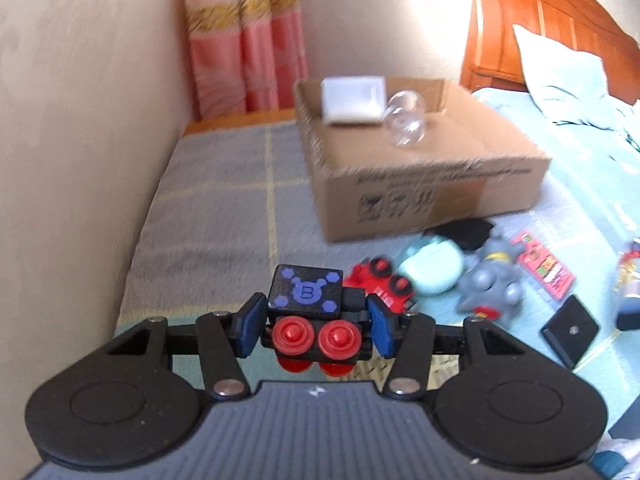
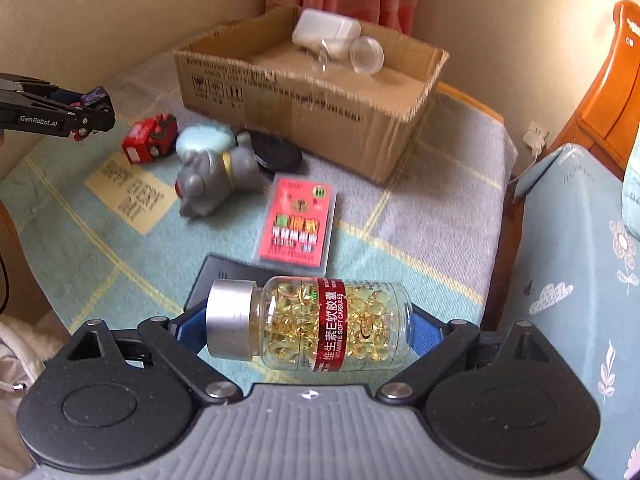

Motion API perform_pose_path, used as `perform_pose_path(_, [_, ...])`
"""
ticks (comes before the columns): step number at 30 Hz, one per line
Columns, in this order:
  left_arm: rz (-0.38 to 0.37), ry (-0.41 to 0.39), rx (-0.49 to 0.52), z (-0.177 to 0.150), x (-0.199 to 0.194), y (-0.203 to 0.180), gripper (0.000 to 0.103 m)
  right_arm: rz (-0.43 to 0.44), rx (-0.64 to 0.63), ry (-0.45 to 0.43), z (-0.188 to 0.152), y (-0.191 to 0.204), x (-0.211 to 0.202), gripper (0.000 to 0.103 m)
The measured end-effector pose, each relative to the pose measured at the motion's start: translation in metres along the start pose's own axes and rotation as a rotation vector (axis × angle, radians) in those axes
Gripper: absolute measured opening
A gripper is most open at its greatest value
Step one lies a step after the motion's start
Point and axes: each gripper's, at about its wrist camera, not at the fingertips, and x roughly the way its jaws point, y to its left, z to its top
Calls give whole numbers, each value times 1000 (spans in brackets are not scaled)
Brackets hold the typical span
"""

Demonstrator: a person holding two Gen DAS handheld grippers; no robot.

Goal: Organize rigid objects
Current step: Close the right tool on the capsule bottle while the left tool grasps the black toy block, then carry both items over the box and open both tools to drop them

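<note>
Two things lie in the open cardboard box (image 2: pixel 304 92) on the bed: a white case (image 2: pixel 326 32) at its far wall and a clear round jar (image 2: pixel 366 55) beside it. The left tongs (image 1: pixel 316 320) clamp a black toy block (image 1: pixel 308 292) with red wheels. The right tongs (image 2: pixel 308 328) grip a capsule bottle (image 2: pixel 308 324) sideways, full of yellow softgels, above the blanket (image 2: pixel 420 216).

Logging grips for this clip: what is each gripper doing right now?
Left gripper: closed on the black toy car.
Right gripper: closed on the capsule bottle.
</note>
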Motion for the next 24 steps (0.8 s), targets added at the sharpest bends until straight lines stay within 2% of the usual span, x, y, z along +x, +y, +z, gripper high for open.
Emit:
perform_pose_path(8, [-49, -110, 70, 56, -15, -18, 53, 36, -16, -83, 30, -7, -14, 98])
perform_pose_path(14, [-44, -121, 125, 105, 18, -28, 53, 29, -30, -138, 56, -14, -18, 98])
perform_pose_path(18, [-51, -107, 113, 125, 44, -32, 53, 8, -40, -159, 70, -17, -18, 98])
perform_pose_path(20, [-30, -109, 90, 130, 56, -32, 64, 4, -38, -168, 75, -18, -18, 98])
perform_pose_path(21, [-16, -106, 76, 131, 62, -32, 90, 3, -38, -171, 78, -19, -17, 98])
perform_pose_path(22, [6, -100, 59, 132, 67, -31, 100, 2, -35, -175, 80, -19, -17, 98])
perform_pose_path(24, [34, -111, 45, 127, 69, -29, 99, 5, -35, -179, 85, -20, -15, 98])
